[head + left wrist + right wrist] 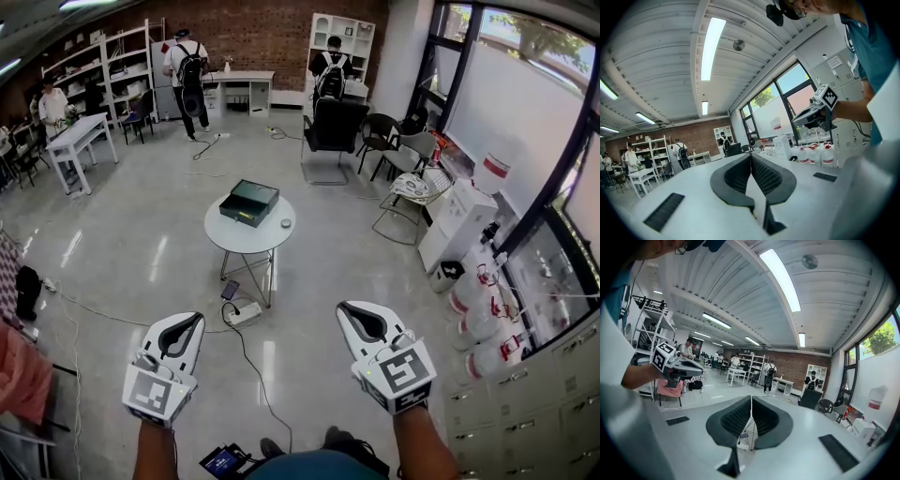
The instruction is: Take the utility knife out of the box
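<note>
1. Left hand-held gripper (751, 156) and right hand-held gripper (751, 399): both pressed together at the tips, nothing between them, held well short of the counter (223, 242).
2. The box (248, 202) sits on that counter, lid apparently down. No utility knife is visible; it is presumably inside.
3. Watch out: a power strip (244, 314) lies on the floor before the counter and could catch a foot. Tips left pressed together would only shove the box.
4. Only the head view shows the box. The gripper views confirm the tips meet.
</note>
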